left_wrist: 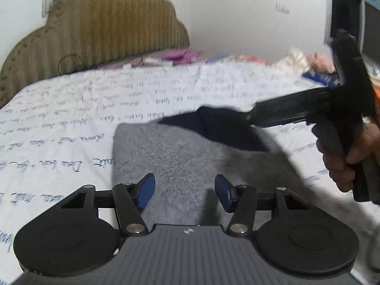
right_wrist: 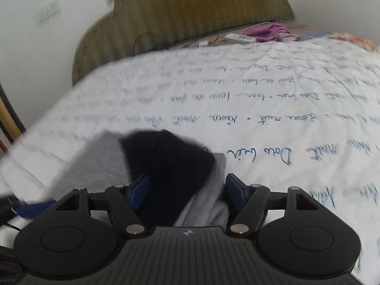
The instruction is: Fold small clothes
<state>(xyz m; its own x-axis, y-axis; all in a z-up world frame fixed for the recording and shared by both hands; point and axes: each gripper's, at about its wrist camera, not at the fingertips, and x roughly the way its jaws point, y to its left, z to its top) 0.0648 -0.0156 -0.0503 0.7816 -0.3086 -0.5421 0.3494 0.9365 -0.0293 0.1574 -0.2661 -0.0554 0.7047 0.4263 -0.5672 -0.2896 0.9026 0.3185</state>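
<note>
A small grey garment with a dark navy part lies on the white bedspread printed with handwriting. My left gripper is open just above the grey cloth, blue pads apart. The right gripper reaches in from the right, held by a hand, its tips at the navy edge. In the right wrist view the right gripper has the navy and grey cloth between its blue pads, lifted off the bed.
An olive ribbed cushion stands at the bed's head against a white wall. A purple cloth, a white power strip and cables lie behind the bedspread. A pile of coloured clothes sits at the far right.
</note>
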